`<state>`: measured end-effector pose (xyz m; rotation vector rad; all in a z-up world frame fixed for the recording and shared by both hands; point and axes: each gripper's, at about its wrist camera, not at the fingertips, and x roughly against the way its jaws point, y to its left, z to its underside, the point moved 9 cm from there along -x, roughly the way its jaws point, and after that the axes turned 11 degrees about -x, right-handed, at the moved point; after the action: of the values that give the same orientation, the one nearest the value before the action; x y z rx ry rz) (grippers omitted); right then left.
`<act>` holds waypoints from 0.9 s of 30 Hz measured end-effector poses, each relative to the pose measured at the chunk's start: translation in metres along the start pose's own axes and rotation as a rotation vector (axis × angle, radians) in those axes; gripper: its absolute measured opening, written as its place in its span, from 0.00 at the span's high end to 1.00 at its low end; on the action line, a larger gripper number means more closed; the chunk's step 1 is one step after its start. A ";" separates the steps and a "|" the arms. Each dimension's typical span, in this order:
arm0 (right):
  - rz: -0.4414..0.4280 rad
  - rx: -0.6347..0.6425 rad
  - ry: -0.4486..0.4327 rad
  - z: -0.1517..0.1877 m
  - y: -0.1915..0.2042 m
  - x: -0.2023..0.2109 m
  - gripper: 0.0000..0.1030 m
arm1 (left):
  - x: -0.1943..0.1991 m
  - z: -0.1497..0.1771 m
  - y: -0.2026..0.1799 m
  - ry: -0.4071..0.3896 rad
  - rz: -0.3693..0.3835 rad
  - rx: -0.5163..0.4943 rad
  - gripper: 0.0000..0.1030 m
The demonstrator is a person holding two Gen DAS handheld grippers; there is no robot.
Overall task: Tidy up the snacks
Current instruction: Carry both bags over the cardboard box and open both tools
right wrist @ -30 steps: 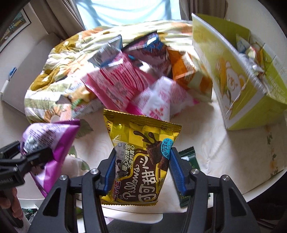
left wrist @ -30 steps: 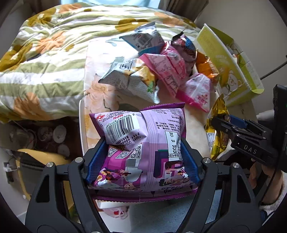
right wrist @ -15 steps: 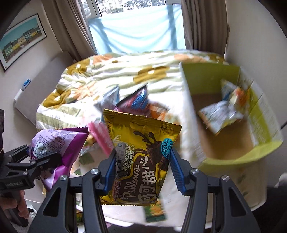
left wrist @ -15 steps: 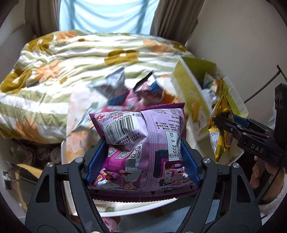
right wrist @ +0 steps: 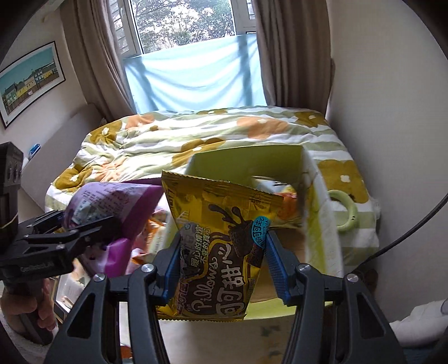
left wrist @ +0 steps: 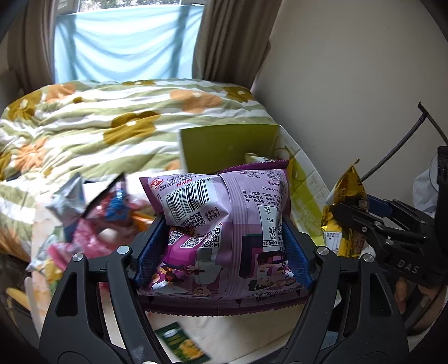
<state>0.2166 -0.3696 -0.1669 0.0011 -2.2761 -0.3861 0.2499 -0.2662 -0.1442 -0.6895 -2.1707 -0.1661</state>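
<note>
Left gripper [left wrist: 224,238] clamps the purple bag [left wrist: 224,224] — right gripper [right wrist: 221,266] grips the yellow bag [right wrist: 218,252] — both near the green box [right wrist: 246,159].

You've got soft daylight from the window [right wrist: 184,22], so the room's evenly lit with no harsh glare. The snack pile [left wrist: 92,221] and the box [right wrist: 316,224] smear with motion blur, and the fisheye bends and darkens your edges.
</note>
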 end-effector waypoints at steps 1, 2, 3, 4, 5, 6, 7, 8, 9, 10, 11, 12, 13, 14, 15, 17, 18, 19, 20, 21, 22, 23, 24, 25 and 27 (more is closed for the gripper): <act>0.003 -0.002 0.000 -0.002 -0.009 0.000 0.51 | -0.010 -0.003 -0.010 0.007 0.001 -0.001 0.27; 0.006 -0.006 0.005 -0.005 -0.021 0.000 0.51 | -0.020 -0.005 -0.018 0.012 0.003 -0.004 0.27; 0.006 -0.009 0.007 -0.006 -0.029 0.000 0.51 | -0.029 -0.006 -0.027 0.018 0.002 -0.007 0.27; 0.007 -0.011 0.008 -0.008 -0.036 -0.001 0.51 | -0.039 -0.007 -0.034 0.027 -0.002 -0.012 0.27; 0.008 -0.012 0.013 -0.009 -0.044 -0.002 0.51 | -0.047 -0.005 -0.040 0.036 -0.007 -0.015 0.27; 0.009 -0.014 0.018 -0.009 -0.050 -0.003 0.51 | -0.055 -0.004 -0.045 0.046 -0.009 -0.015 0.27; 0.009 -0.016 0.022 -0.011 -0.055 -0.005 0.51 | -0.062 -0.003 -0.048 0.057 -0.007 -0.014 0.27; 0.007 -0.018 0.027 -0.012 -0.060 -0.006 0.51 | -0.068 0.000 -0.051 0.067 -0.006 -0.012 0.27; 0.006 -0.022 0.033 -0.013 -0.065 -0.009 0.51 | -0.074 0.002 -0.054 0.075 -0.009 -0.014 0.24; 0.004 -0.026 0.036 -0.013 -0.068 -0.010 0.51 | -0.080 0.003 -0.053 0.085 -0.015 -0.022 0.18; 0.001 -0.032 0.041 -0.013 -0.071 -0.012 0.51 | -0.084 0.005 -0.054 0.100 -0.039 -0.031 0.14; -0.002 -0.038 0.046 -0.014 -0.073 -0.014 0.51 | -0.087 0.006 -0.052 0.108 -0.056 -0.038 0.05; -0.005 -0.043 0.049 -0.014 -0.075 -0.015 0.51 | -0.088 0.007 -0.052 0.109 -0.065 -0.041 0.03; -0.008 -0.050 0.055 -0.014 -0.077 -0.017 0.51 | -0.088 0.009 -0.051 0.112 -0.072 -0.041 0.03; -0.010 -0.053 0.060 -0.014 -0.078 -0.019 0.51 | -0.087 0.011 -0.048 0.116 -0.076 -0.038 0.02; -0.014 -0.061 0.072 -0.014 -0.080 -0.024 0.51 | -0.078 0.018 -0.041 0.121 -0.084 -0.032 0.02; -0.014 -0.065 0.077 -0.013 -0.081 -0.026 0.51 | -0.076 0.020 -0.038 0.126 -0.089 -0.028 0.02; -0.015 -0.069 0.084 -0.012 -0.082 -0.029 0.51 | -0.073 0.022 -0.036 0.130 -0.093 -0.024 0.02; -0.018 -0.073 0.094 -0.011 -0.081 -0.032 0.51 | -0.071 0.024 -0.033 0.133 -0.095 -0.018 0.02; -0.019 -0.072 0.100 -0.010 -0.082 -0.033 0.51 | -0.069 0.026 -0.030 0.135 -0.095 -0.011 0.02; -0.018 -0.068 0.109 -0.009 -0.080 -0.036 0.51 | -0.067 0.027 -0.027 0.138 -0.095 -0.004 0.02; -0.017 -0.061 0.118 -0.008 -0.078 -0.038 0.51 | -0.064 0.028 -0.024 0.143 -0.096 0.002 0.02; -0.018 -0.055 0.128 -0.008 -0.077 -0.041 0.51 | -0.061 0.030 -0.022 0.147 -0.095 0.008 0.02; -0.022 -0.052 0.136 -0.007 -0.075 -0.043 0.51 | -0.059 0.030 -0.021 0.148 -0.092 0.011 0.02; -0.033 -0.047 0.160 -0.006 -0.070 -0.048 0.51 | -0.053 0.032 -0.018 0.149 -0.094 0.016 0.02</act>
<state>0.2442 -0.4321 -0.2175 0.0434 -2.1109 -0.4412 0.2455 -0.2922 -0.2031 -0.5487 -2.0595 -0.2411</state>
